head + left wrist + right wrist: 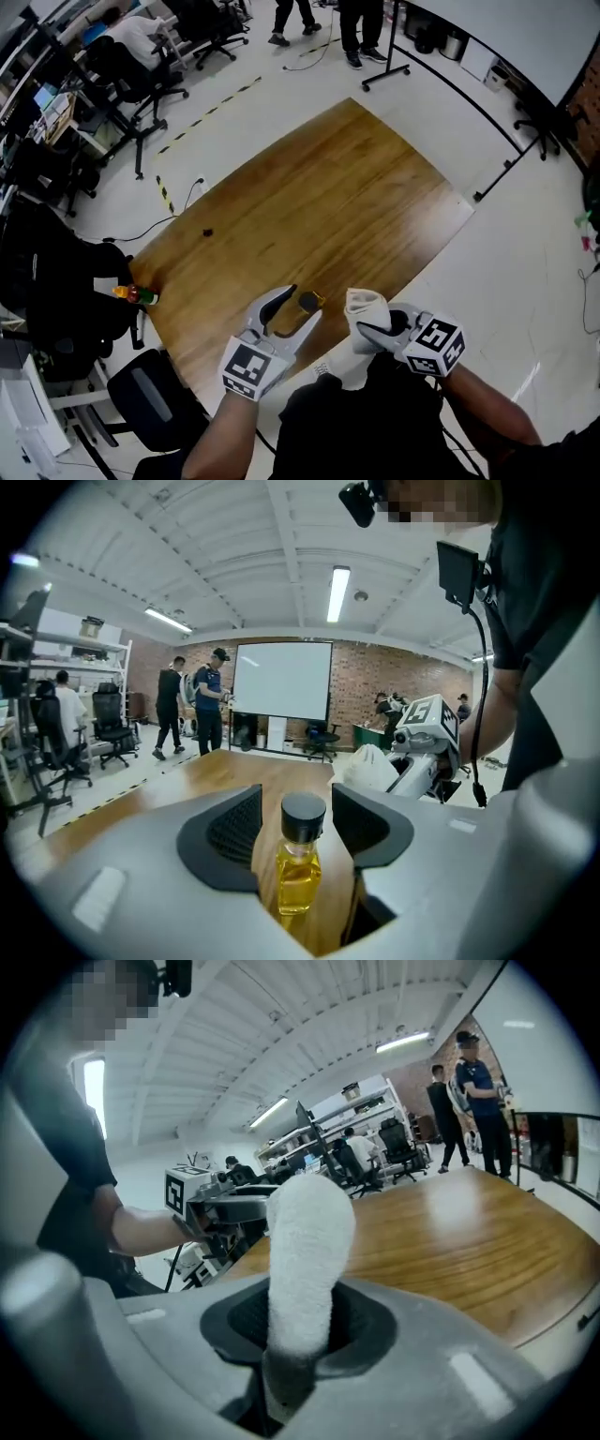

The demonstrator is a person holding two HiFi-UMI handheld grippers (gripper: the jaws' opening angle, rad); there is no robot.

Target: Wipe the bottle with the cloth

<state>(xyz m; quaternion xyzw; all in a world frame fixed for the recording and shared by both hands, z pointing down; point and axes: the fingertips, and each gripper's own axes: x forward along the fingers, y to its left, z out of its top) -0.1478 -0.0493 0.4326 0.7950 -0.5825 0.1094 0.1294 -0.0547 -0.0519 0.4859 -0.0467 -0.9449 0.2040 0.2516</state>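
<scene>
Left gripper point(298, 305) has its jaws well apart, one on each side of the bottle point(299, 869) with a gap both sides, pads not pressing, so nothing is gripped. Bottle is small, yellow liquid, black cap, upright on the table point(337, 197) near the table's near edge. Right gripper point(300, 1321) is clamped on the cloth point(307, 1251), a white rolled wad that sticks up out of the closed jaws. Right gripper hangs over the table's near edge, level with the left one and apart from it, and the cloth isn't touching the bottle. Table is brown wood, mostly bare. Small dark speck point(207, 232) sits on the table toward its left side, and a small orange and green item point(136, 294) is at the table's left corner. Office chairs point(131, 80) stand off the table's far left side. People point(197, 705) stand past the table's far end, next to a white screen point(281, 680).
</scene>
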